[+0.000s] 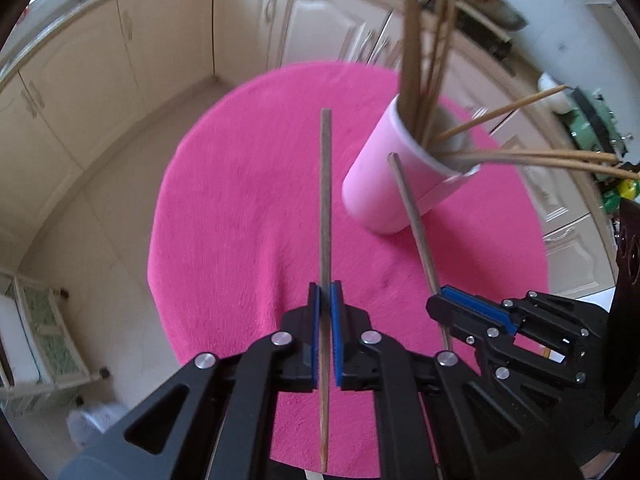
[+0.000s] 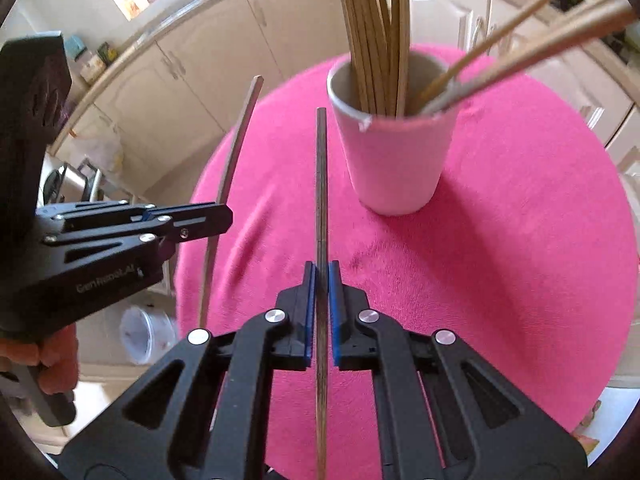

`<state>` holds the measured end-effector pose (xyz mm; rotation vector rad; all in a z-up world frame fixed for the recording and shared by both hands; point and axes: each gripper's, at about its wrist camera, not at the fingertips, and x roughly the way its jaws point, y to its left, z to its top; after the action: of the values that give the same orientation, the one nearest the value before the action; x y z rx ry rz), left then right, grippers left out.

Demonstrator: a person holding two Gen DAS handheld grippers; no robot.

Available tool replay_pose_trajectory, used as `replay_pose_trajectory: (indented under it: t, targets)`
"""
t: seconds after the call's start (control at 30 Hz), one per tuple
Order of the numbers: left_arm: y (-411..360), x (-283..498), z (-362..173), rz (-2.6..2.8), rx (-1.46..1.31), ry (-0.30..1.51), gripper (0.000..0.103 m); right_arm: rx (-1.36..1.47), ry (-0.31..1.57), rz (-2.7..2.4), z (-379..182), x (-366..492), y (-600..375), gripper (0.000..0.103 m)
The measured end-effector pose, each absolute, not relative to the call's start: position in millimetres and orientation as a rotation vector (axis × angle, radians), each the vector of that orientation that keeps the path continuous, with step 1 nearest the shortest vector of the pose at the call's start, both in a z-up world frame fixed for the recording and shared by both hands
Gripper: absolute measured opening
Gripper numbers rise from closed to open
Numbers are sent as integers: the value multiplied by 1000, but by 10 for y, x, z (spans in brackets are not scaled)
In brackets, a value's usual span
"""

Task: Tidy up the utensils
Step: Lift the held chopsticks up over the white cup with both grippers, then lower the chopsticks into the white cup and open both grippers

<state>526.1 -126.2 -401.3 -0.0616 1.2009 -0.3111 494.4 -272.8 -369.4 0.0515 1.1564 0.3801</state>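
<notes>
Pink cloth [image 1: 240, 220] (round) bears pink cup [image 1: 384, 184].

Bright pink fuzzy round table cloth [image 2: 500, 240], plain. Pale pink cylindrical cup [image 2: 394, 160], grey-beige inside. Tan-brown wooden chopsticks [image 2: 376, 32]. Black two-finger grippers, blue pads [image 1: 338, 312]. Cream cabinet doors [image 1: 168, 28].

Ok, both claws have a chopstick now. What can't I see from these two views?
- Left wrist view: left claw hides the middle of its chopstick.
- Both views: upper ends of the chopsticks in the pink cup are cut off by the frame edge.
- Cup's bottom inside: hidden by its wall.
- Right wrist view: right claw covers its chopstick's middle.
</notes>
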Motion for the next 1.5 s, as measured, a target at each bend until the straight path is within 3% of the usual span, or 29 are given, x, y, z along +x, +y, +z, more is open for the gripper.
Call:
replay_pose_trajectory:
  t: [0.37, 0.87, 1.23, 1.5]
  targets:
    - [-1234, 4854, -3247, -346, 19, 933, 5, 144, 982, 332, -3157, 4643, -2763, 7]
    - [-1422, 4943, -2509, -370, 2, 623, 5, 242, 714, 296, -2389, 4660, -2965, 7]
    - [-1679, 5341, -2312, -356, -95, 470, 5, 415, 488, 336, -1886, 5175, -3670, 6]
    - [-1894, 5720, -2477, -333, -188, 453, 5, 447, 405, 413, -1912, 5742, -4009, 7]
